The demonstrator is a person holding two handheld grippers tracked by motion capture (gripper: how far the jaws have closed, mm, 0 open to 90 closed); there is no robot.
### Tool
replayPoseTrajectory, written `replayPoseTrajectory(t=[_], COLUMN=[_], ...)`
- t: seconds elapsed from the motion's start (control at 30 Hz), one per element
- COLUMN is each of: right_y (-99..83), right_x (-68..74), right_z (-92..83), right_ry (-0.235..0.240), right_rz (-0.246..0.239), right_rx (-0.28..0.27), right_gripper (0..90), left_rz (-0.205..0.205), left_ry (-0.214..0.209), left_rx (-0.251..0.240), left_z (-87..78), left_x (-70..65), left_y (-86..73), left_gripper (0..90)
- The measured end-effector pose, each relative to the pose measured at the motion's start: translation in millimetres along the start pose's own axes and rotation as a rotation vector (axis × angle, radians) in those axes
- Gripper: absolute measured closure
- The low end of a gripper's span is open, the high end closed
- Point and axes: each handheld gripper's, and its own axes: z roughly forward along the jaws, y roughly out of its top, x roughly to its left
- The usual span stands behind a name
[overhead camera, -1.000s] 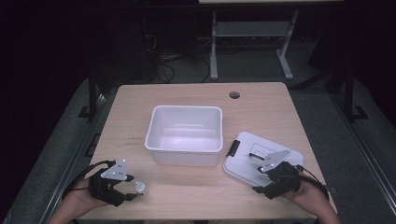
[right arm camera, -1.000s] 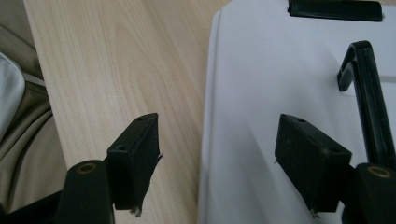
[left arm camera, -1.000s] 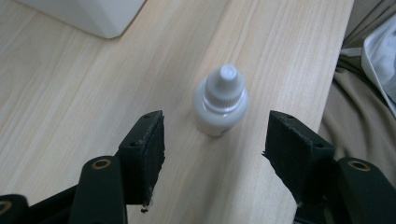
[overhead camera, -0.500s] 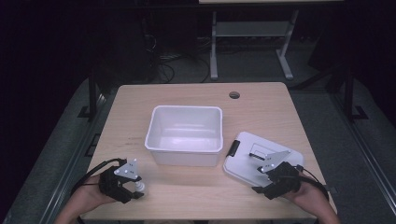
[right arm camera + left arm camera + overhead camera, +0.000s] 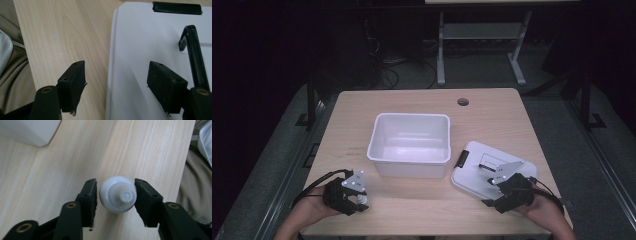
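Left claw [image 5: 115, 195] just closing around one white bottle [image 5: 118, 194], right pad touching; right claw [image 5: 122, 86] wide over one lid [image 5: 150, 37].

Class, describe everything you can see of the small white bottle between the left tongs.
The small white bottle looks like smooth, slightly glossy plastic, with a rounded body, a ribbed collar and a small round cap facing the camera. It rests on the light wooden table near its front edge, left of the white bin. The left tongs have just been closing around it: one pad touches its side, while the other appears a sliver away.
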Motion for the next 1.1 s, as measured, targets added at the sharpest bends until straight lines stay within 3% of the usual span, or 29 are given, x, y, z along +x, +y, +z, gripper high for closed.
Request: replayPoseTrajectory(t=[0.13, 0.43, 0.7, 1.1], right_y=[-0.6, -0.4, 1.0, 0.2], right_x=[-0.7, -0.7, 0.7, 0.4], right_z=[-0.7, -1.2, -0.9, -1.3], right_ry=[0.003, 0.002, 0.003, 0.003], right_rz=[0.008, 0.009, 0.005, 0.012], right_rx=[0.001, -0.006, -0.007, -0.015], right_gripper=[30.9, 30.9, 30.9, 30.1], left_rz=[0.007, 0.008, 0.012, 0.028], left_ry=[-0.006, -0.001, 0.012, 0.028], left_rx=[0.001, -0.01, -0.032, -0.006], left_z=[0.9, -1.4, -19.1, -41.7], left_x=[0.6, 1.7, 3.1, 7.6], left_y=[1.0, 1.5, 6.5, 19.3], left_gripper=[59.5, 60.1, 60.1, 60.1])
